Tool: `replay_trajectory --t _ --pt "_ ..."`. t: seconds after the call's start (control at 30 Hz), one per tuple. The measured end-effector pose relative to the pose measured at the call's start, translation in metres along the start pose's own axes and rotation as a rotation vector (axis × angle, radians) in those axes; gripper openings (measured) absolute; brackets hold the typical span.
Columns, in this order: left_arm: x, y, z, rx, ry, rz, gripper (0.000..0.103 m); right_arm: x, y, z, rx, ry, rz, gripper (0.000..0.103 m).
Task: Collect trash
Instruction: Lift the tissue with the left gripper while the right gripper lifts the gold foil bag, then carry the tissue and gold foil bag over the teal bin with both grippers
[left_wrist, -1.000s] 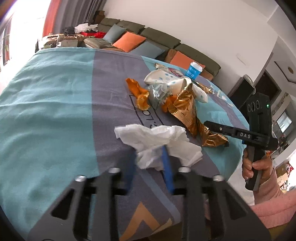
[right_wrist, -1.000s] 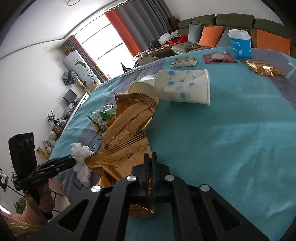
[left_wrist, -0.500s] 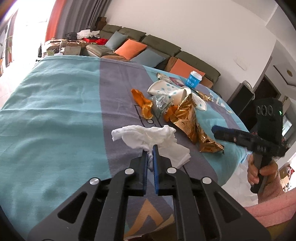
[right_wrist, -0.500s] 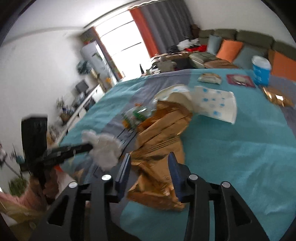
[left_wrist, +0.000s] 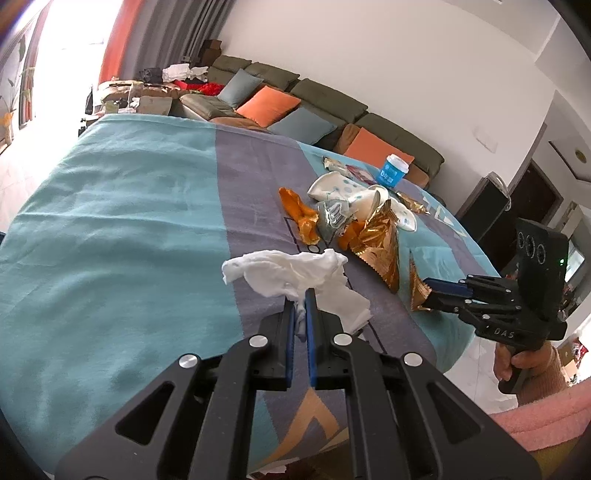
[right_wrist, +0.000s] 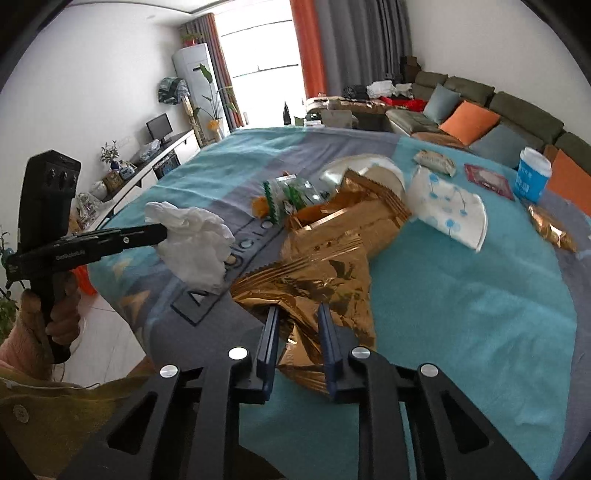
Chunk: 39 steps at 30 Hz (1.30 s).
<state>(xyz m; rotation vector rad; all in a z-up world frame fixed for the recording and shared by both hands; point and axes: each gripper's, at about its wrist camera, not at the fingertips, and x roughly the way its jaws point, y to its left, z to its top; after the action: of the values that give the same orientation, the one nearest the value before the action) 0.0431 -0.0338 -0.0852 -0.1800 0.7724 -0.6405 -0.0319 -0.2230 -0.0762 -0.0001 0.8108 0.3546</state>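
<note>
My left gripper (left_wrist: 300, 297) is shut on a crumpled white tissue (left_wrist: 295, 273) and holds it above the table; it also shows in the right wrist view (right_wrist: 195, 243). My right gripper (right_wrist: 297, 314) is open, its fingers on either side of a gold foil wrapper (right_wrist: 325, 273) lying at the table's near edge. In the left wrist view the right gripper (left_wrist: 430, 290) sits at the foil's corner (left_wrist: 415, 286). Behind lie more foil (left_wrist: 380, 240), an orange wrapper (left_wrist: 295, 212) and dotted paper cups (right_wrist: 448, 210).
The table has a teal and grey cloth (left_wrist: 129, 221). A blue cup (right_wrist: 532, 177) stands at the far side, with snack packets (right_wrist: 434, 160) and a gold bag (right_wrist: 552, 229) nearby. A sofa with orange cushions (left_wrist: 267, 107) runs behind the table.
My left gripper closed on the tissue and lifted it off the cloth. My right gripper opened from shut on the gold foil and now straddles it.
</note>
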Motion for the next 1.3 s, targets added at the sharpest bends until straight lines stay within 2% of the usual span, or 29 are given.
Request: replay_trajectory --t 0.27,0.43,1.03,1.3 --pt "-0.03 0.005 0.002 0.003 -0.062 0.02 0.006 -0.024 0.013 0.021 -0.008 -0.096 0.085 0.019" --pt "-0.053 0.012 0.004 -0.006 -0.101 0.052 0.006 -0.017 0.031 0.039 -0.038 -0.125 0.166 0.019" --pt "-0.136 0.057 -0.003 -0.098 -0.223 0.241 0.006 0.051 0.109 0.102 -0.145 -0.092 0.453 0.019" --pt "-0.168 0.083 -0.01 -0.155 -0.269 0.333 0.006 0.073 0.144 0.125 -0.195 -0.066 0.542 0.019"
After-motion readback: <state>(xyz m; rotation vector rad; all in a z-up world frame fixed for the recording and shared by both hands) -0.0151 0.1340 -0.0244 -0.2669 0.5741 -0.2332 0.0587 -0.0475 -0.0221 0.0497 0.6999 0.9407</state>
